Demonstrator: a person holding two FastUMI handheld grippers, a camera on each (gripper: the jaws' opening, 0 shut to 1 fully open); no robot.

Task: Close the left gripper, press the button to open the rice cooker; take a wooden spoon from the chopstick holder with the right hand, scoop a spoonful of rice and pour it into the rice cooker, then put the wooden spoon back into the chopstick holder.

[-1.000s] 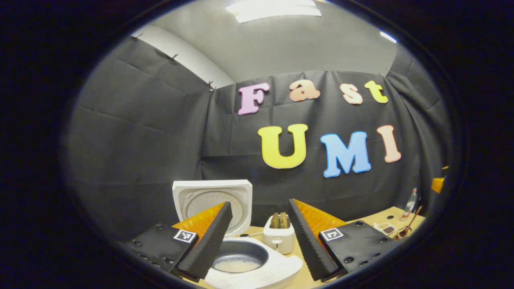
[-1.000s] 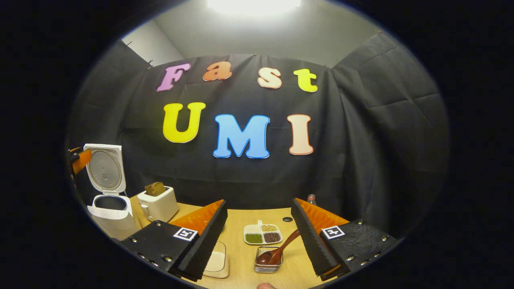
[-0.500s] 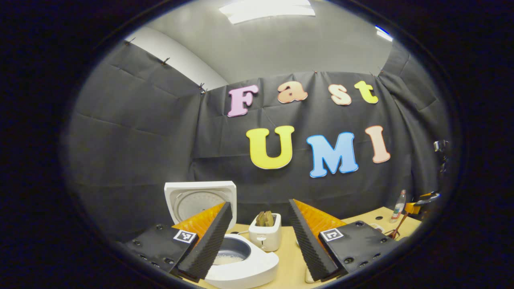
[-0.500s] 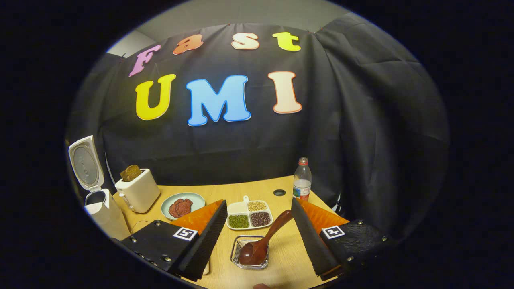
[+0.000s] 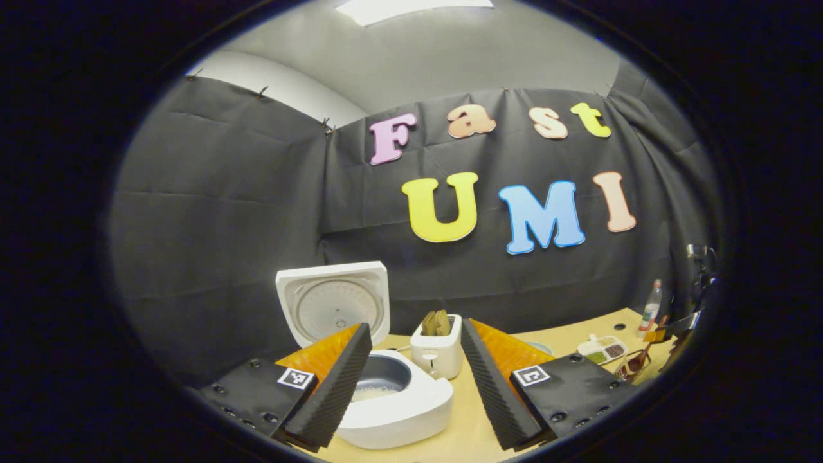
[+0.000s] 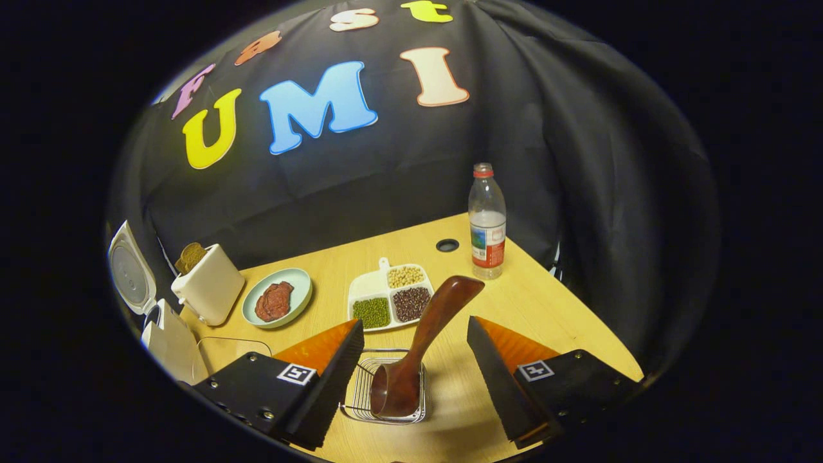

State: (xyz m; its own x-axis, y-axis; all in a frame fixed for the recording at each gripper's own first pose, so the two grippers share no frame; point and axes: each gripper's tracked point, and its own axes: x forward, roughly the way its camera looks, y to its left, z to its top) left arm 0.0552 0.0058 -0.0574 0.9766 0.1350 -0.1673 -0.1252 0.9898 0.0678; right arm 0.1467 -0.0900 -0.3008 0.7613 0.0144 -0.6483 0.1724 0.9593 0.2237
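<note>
Two fingers of the right gripper (image 6: 415, 357) stand spread apart with nothing between them but air and the wooden spoon (image 6: 418, 350), whose handle leans up between the fingers without touching either. The spoon sits bowl-down in the wire chopstick holder (image 6: 360, 402), just ahead of the fingertips, which suits a grasp on the raised handle.

Beyond the fingers lie a divided dish of beans (image 6: 389, 296), a plate with meat (image 6: 278, 302) and a water bottle (image 6: 487, 222), all apart from the holder and out of the way. A clear container (image 6: 222, 350) sits off the left finger, half hidden.

The left gripper (image 5: 415, 379) is also parted and empty. Just past its left finger the rice cooker (image 5: 392, 405) stands with its lid (image 5: 334, 305) already up and some rice in the pot; a toaster (image 5: 437, 354) shows between the fingers, farther back.
</note>
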